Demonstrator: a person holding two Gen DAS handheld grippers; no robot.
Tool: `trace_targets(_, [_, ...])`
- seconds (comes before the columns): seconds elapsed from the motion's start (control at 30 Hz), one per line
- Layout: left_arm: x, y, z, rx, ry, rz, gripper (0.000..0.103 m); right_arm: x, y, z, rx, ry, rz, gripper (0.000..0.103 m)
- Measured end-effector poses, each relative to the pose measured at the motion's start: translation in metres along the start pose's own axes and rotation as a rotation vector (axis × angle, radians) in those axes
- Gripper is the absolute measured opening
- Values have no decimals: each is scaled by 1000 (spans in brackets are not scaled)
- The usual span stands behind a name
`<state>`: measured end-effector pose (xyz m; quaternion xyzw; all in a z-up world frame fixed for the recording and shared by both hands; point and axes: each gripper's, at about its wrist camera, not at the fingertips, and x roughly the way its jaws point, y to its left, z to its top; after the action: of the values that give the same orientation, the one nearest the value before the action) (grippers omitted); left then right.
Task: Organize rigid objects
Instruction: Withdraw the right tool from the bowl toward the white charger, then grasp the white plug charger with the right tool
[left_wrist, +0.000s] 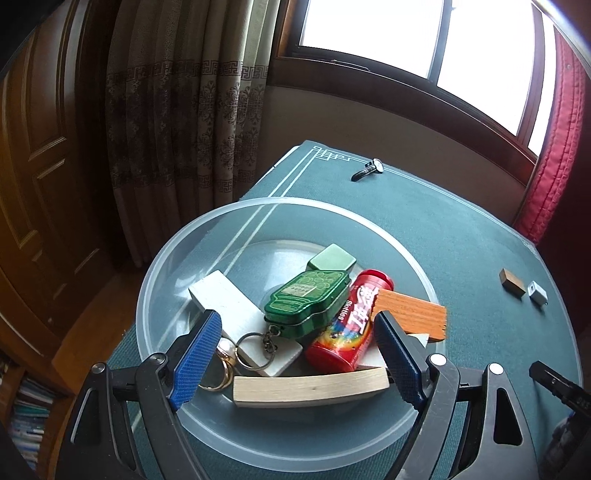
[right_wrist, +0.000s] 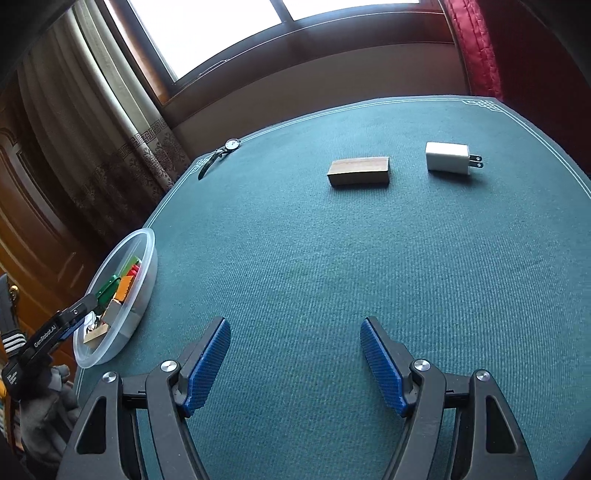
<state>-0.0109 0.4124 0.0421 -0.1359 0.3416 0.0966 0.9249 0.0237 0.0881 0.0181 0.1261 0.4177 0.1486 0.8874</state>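
Clear round plastic bowl (left_wrist: 155, 280) is well stocked already. Left gripper (left_wrist: 297, 332) hangs above it, fingers wide, empty. Right gripper (right_wrist: 293, 354) likewise gaping. Beyond the bowl wait a wooden block (right_wrist: 359, 171), white charger (right_wrist: 448, 158) and wristwatch (right_wrist: 221, 153).

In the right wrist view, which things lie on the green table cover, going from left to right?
Clear plastic bowl holding the sorted items → wristwatch → wooden block → white charger plug.
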Motion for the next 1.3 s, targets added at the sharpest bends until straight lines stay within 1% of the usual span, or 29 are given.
trace_targets(0.27, [-12,-23,5,6,-23,-60,85,-5,-43,18,53,-51,-114,79])
trace_targets(0.33, [-14,-29,7,11,-25,-79,85,-7,-55,25,80,-69,-143,85])
trace_targets(0.37, [-15,-33,7,15,-25,-88,85,-7,-62,29,92,-77,-155,86])
trace_targets(0.5, [-18,-49,7,31,-25,-124,87,-3,-82,44,121,-99,-205,86])
trace_targets(0.6, [-20,-62,7,52,-22,-148,88,-2,-97,57,149,-108,-221,86])
trace_targets(0.8, [-19,-86,5,95,-8,-187,88,8,-108,80,169,-120,-244,86])
trace_targets(1.0, [-14,-108,1,139,15,-214,88,26,-106,101,155,-126,-268,86])
trace_targets(1.13, [-9,-121,-3,163,33,-226,88,35,-105,112,146,-129,-282,86])
trace_targets(1.3, [-3,-137,-6,189,50,-243,88,46,-104,119,132,-110,-307,86])
